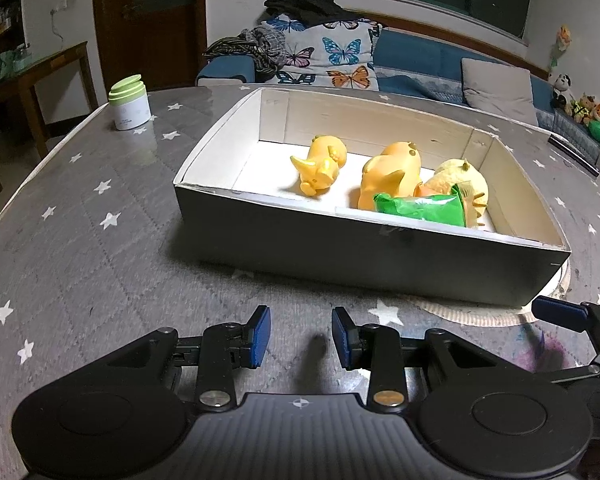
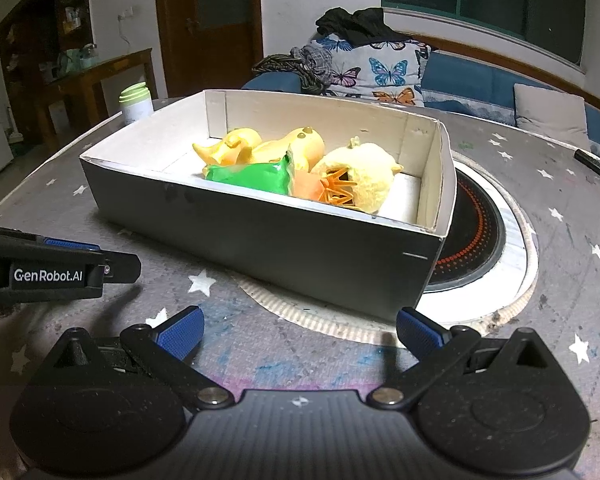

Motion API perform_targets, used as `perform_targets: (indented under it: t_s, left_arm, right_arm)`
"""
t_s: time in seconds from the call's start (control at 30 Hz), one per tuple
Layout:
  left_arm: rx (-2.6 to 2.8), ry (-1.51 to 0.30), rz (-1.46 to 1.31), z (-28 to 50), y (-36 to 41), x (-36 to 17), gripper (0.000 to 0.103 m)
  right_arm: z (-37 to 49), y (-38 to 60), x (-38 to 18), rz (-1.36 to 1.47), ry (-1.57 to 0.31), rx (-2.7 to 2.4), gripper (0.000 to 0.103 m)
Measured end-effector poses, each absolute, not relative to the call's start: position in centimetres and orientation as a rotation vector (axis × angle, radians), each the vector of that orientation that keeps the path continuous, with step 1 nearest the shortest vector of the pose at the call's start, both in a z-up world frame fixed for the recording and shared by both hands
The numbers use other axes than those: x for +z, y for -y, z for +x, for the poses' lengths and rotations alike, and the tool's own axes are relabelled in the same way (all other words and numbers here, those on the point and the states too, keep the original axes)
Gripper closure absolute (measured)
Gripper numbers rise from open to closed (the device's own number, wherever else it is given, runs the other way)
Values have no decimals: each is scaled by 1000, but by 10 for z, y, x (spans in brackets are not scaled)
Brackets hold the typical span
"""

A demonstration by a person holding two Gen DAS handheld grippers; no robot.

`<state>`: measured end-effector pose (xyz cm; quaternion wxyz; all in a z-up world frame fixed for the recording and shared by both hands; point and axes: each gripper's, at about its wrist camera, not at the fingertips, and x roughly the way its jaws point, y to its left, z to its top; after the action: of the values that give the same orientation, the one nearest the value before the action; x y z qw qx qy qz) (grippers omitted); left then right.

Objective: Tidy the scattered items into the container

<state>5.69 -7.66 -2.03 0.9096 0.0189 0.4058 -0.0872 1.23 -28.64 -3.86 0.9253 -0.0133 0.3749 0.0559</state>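
Beyond my empty left claw [image 1: 300,338], pads slightly apart, and wide-spread right claw [image 2: 299,330], the box [image 1: 364,248] holds the toys, but the jar [image 1: 129,103] sits far-left, where a stretched reach might topple it.

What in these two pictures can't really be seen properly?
- White jar with green lid: label too small to read; in the right wrist view the grey cardboard box hides its base.
- Green plastic packet: box wall hides its lower part.
- Fluffy yellow plush toy: its face is hidden.
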Motion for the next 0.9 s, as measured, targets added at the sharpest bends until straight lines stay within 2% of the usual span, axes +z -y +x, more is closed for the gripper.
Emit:
perform_targets:
  t_s: [0.9]
  left_arm:
    - [-203,-837,69,65,85,-21,67]
  right_arm:
    - [18,285,-43,-20,-787,98,0]
